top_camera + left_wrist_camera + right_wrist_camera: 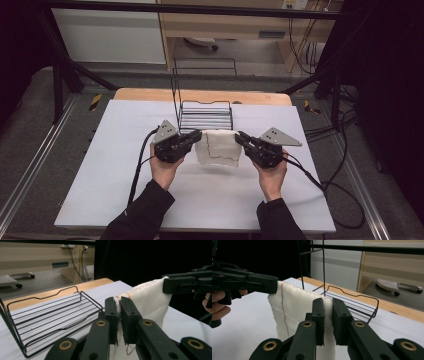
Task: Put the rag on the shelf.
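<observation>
Cloth (218, 148) pinched between both hand-held grippers, wire rack (205, 116) behind

left tool (119, 320) clamps white cloth (150, 302) corner; wire rack (50, 320) beside; right tool (186, 283) grips far corner.

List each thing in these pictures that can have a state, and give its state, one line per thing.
Cloth: unfolded, lifted off the table, hanging from its two top corners.
Left gripper: shut on the cloth's left corner.
Right gripper: shut on the cloth's right corner.
Wire rack: upright on the table, nothing on it, behind the cloth.
Table: covered by a white sheet.
</observation>
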Action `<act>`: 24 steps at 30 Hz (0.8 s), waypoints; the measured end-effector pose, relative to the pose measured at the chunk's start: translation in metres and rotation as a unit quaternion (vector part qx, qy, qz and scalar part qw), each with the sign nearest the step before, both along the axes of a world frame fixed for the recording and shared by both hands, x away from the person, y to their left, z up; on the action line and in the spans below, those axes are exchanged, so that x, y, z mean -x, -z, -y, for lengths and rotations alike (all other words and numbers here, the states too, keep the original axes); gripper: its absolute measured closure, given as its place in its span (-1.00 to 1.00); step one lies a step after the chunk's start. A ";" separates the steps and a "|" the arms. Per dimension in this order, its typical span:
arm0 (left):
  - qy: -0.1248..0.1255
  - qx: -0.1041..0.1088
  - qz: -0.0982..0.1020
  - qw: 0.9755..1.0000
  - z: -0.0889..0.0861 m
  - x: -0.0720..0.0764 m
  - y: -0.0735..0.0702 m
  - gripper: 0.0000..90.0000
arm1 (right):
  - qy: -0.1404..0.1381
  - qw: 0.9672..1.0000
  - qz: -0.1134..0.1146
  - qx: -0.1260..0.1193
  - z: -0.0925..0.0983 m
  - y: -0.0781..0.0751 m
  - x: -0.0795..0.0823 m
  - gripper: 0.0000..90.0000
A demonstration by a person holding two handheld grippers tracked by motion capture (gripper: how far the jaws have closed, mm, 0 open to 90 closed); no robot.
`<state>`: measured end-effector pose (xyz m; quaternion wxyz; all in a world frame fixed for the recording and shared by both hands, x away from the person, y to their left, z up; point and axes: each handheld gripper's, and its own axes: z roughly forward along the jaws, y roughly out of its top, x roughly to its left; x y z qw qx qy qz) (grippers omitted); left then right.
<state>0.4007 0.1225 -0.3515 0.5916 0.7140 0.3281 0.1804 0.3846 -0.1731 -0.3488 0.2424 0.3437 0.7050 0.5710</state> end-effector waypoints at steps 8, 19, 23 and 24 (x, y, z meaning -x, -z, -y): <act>-0.003 0.008 0.020 1.000 -0.004 0.004 -0.013 0.87 | 0.001 1.000 0.019 -0.009 -0.004 -0.010 0.002 0.80; -0.010 0.023 0.040 0.999 -0.009 0.005 -0.027 0.87 | 0.004 0.999 0.045 -0.027 -0.009 -0.025 0.002 0.81; -0.012 0.027 0.045 0.999 -0.012 0.004 -0.032 0.87 | 0.003 0.998 0.053 -0.030 -0.011 -0.030 0.002 0.80; -0.012 0.027 0.047 0.998 -0.012 0.004 -0.033 0.87 | 0.004 0.998 0.056 -0.032 -0.013 -0.033 0.002 0.81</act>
